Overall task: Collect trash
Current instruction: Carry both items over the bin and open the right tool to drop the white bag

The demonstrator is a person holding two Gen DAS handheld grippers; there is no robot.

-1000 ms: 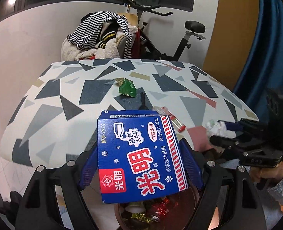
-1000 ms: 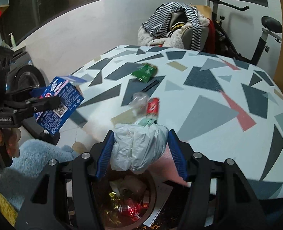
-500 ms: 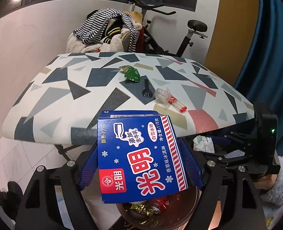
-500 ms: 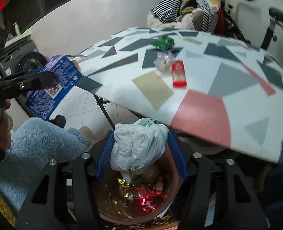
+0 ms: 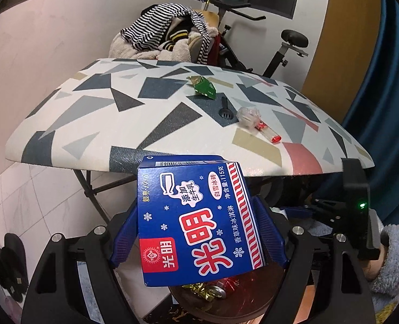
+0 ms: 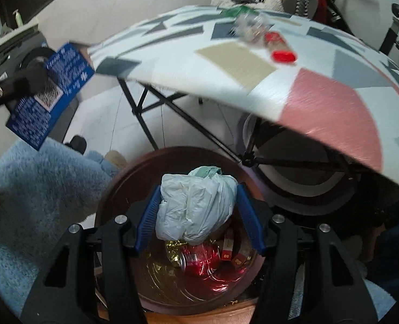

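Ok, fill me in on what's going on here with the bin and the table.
A person is clearing trash with a gripper in each hand. The left gripper holds a blue ice cream box; the right gripper clamps a crumpled white bag right over the brown bin, not yet dropped. A green wrapper, black fork and red-capped tube lie on the table.

The blue box [image 5: 196, 216] has big red and white letters, 光明, on its front, and the same two letters in white on a red square at its bottom left corner. Near the box's top edge small words say 經典·1916, 添加生牛乳, 白雪冰砖 and 净含量:115克. Along its red striped side it says 香草味冰淇淋. Its back shows a square code, too blurred to read.
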